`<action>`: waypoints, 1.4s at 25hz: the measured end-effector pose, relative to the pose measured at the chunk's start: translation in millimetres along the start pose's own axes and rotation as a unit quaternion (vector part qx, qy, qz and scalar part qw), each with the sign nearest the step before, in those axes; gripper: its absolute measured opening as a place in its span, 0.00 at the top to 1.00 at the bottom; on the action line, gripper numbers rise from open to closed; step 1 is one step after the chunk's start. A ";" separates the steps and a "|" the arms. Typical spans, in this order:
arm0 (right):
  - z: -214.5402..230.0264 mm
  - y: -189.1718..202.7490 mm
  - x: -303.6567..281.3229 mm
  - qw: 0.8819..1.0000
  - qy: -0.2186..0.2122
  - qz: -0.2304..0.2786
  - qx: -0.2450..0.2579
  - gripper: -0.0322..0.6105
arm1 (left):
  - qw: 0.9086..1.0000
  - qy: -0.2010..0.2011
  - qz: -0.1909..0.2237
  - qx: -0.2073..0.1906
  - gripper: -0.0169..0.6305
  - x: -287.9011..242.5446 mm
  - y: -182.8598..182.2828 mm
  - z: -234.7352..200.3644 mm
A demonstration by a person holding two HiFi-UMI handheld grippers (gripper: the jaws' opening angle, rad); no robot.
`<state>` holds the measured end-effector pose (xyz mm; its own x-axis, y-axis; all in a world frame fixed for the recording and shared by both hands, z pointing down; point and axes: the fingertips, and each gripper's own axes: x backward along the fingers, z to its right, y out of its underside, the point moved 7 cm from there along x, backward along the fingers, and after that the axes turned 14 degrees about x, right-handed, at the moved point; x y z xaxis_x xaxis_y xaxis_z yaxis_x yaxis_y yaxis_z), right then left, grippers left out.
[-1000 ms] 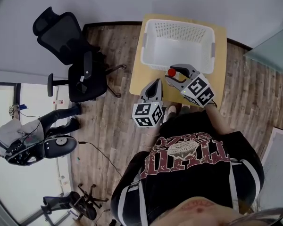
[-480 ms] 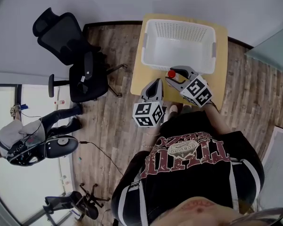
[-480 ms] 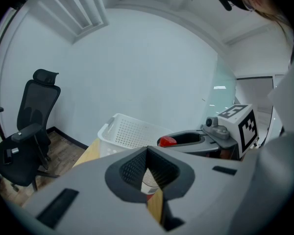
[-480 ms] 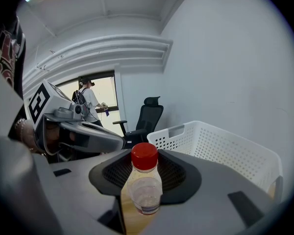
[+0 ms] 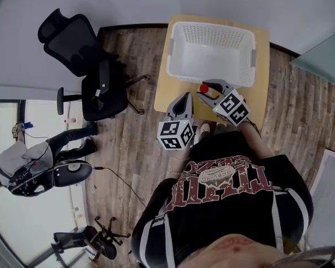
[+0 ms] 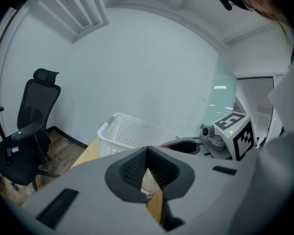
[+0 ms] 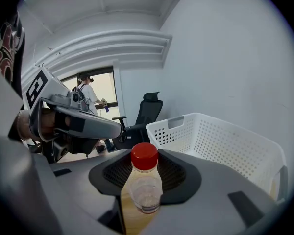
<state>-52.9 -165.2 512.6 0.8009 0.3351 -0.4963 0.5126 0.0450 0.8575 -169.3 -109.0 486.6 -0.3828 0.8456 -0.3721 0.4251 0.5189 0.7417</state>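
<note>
A small clear bottle [image 7: 145,190] with a red cap [image 5: 203,88] stands upright between the jaws of my right gripper [image 7: 144,168], which is shut on it. In the head view that gripper [image 5: 209,92] hovers over the wooden table [image 5: 166,88], just in front of the white perforated basket [image 5: 209,52]. My left gripper [image 5: 184,96] is beside it on the left, over the table's near edge, apart from the bottle. Its jaws [image 6: 147,151] meet at the tips with nothing gripped. The left gripper view shows the right gripper [image 6: 220,138] at the right and the basket [image 6: 132,131] behind.
A black office chair [image 5: 84,60] stands on the wood floor left of the table; it also shows as a chair [image 7: 147,114] in the right gripper view. A second chair base [image 5: 67,175] and a person [image 5: 11,161] are at the far left. The basket [image 7: 225,141] holds nothing.
My right gripper with the bottle has shifted slightly toward the basket and turned; in the left gripper view the red cap is now almost hidden. The left gripper has stayed still.
</note>
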 end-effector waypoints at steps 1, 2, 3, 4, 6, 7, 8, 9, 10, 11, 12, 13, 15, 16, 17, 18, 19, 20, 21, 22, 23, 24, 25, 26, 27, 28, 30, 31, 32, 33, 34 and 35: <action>0.5 1.0 -1.0 1.000 -0.001 0.000 0.000 0.68 | 1.000 0.000 0.000 0.001 0.90 -0.8 -0.3 -0.2; 0.9 2.0 -2.0 1.000 -0.001 0.000 0.000 0.68 | 1.000 0.001 0.000 0.001 0.90 -1.7 -0.7 -0.3; 1.1 3.2 -2.9 1.000 -0.001 0.000 0.001 0.68 | 1.000 0.001 0.000 0.000 0.90 -2.3 -1.1 -0.1; 1.0 4.8 -3.8 1.000 -0.001 -0.001 0.002 0.68 | 1.000 0.002 -0.001 0.000 0.90 -2.6 -1.2 0.2; 0.2 8.4 -4.8 1.000 0.002 -0.003 0.003 0.68 | 1.000 0.003 0.000 0.000 0.90 -2.4 -0.9 1.1; -0.6 10.1 -4.6 1.000 0.003 -0.004 0.004 0.68 | 1.000 0.004 0.000 0.000 0.90 -1.7 -0.6 1.7; -1.3 11.9 -3.9 1.000 0.004 -0.005 0.003 0.68 | 1.000 0.004 -0.001 0.000 0.90 -1.1 -0.4 2.7; -1.7 13.9 -2.8 1.000 0.004 -0.006 0.002 0.68 | 1.000 0.004 -0.001 0.000 0.90 -0.7 -0.3 4.0; -1.7 15.8 -1.5 1.000 0.005 -0.007 0.001 0.68 | 1.000 0.004 0.000 0.000 0.90 -0.6 -0.3 5.4; -1.7 17.4 -0.4 1.000 0.005 -0.009 0.001 0.68 | 1.000 0.004 0.000 0.000 0.90 -0.6 -0.4 6.7; -1.9 18.8 0.3 1.000 0.004 -0.010 0.001 0.68 | 1.000 0.003 0.000 0.000 0.90 -0.8 -0.5 7.6; -2.2 20.0 0.2 1.000 0.004 -0.012 0.000 0.68 | 1.000 0.003 -0.001 -0.001 0.90 -1.2 -0.7 7.7; -3.2 20.4 -1.1 1.000 0.003 -0.012 -0.001 0.68 | 1.000 0.003 -0.002 -0.001 0.90 -2.0 -1.1 6.7; -3.8 20.4 -1.7 1.000 0.002 -0.011 -0.002 0.68 | 1.000 0.003 -0.002 -0.001 0.90 -2.3 -1.1 6.2; -4.2 21.1 -1.9 1.000 0.002 -0.011 -0.002 0.68 | 1.000 0.003 -0.002 0.000 0.90 -2.5 -0.9 6.2; -4.6 22.4 -1.6 1.000 0.002 -0.011 -0.002 0.68 | 1.000 0.003 -0.002 0.000 0.90 -2.6 -0.5 6.7; -5.1 24.2 -0.7 1.000 0.002 -0.011 0.000 0.68 | 1.000 0.003 -0.003 0.000 0.90 -2.6 0.2 7.8; -5.7 26.4 0.3 1.000 0.003 -0.011 0.002 0.68 | 1.000 0.004 -0.003 -0.001 0.90 -2.6 0.8 9.0; -6.2 28.4 1.3 1.000 0.004 -0.010 0.004 0.68 | 1.000 0.004 -0.003 -0.001 0.90 -2.6 1.3 10.0; -6.8 29.6 2.3 1.000 0.004 -0.007 0.005 0.68 | 1.000 0.004 -0.004 -0.002 0.90 -2.7 1.4 10.4; -7.3 29.9 3.0 1.000 0.004 -0.005 0.005 0.68 | 1.000 0.004 -0.004 -0.002 0.90 -2.7 1.5 10.2; -7.5 30.2 3.1 1.000 0.004 -0.002 0.005 0.68 | 1.000 0.003 -0.005 -0.002 0.90 -2.8 1.4 9.7; -7.5 30.5 3.1 1.000 0.003 0.000 0.005 0.69 | 1.000 0.003 -0.005 -0.001 0.90 -2.9 1.4 9.0; -7.5 30.3 3.3 1.000 0.001 0.002 0.005 0.68 | 1.000 0.002 -0.005 0.000 0.90 -3.2 1.4 8.5; -7.6 30.0 3.8 1.000 -0.001 0.004 0.006 0.68 | 1.000 0.002 -0.005 0.000 0.90 -3.7 1.4 8.3; -7.8 30.1 4.4 1.000 -0.004 0.004 0.007 0.68 | 1.000 0.003 -0.006 -0.001 0.90 -4.2 1.4 8.4; -9.2 30.6 5.6 1.000 -0.007 0.003 0.010 0.68 | 1.000 0.003 -0.006 -0.002 0.90 -5.1 1.5 9.0; -10.4 30.8 6.4 1.000 -0.007 0.003 0.011 0.68 | 1.000 0.003 -0.006 -0.002 0.90 -5.4 1.9 9.3; -11.5 31.3 7.1 1.000 -0.006 0.004 0.012 0.68 | 1.000 0.002 -0.007 -0.002 0.90 -5.8 2.5 9.5; -12.5 32.0 7.6 1.000 -0.004 0.005 0.013 0.68 | 1.000 0.002 -0.007 -0.002 0.90 -6.4 3.1 9.7; -13.3 32.7 7.7 1.000 -0.002 0.007 0.013 0.68 | 1.000 0.003 -0.007 -0.002 0.90 -6.9 3.5 9.8; -14.3 33.3 7.5 1.000 0.001 0.008 0.013 0.68 | 1.000 0.003 -0.007 -0.003 0.90 -7.2 4.0 9.8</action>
<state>-34.3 -147.7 539.4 0.8091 0.3365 -0.4818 0.5073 0.0142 0.8617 -156.8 -111.8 486.7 -0.3933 0.8374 -0.3795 0.4152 0.5301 0.7394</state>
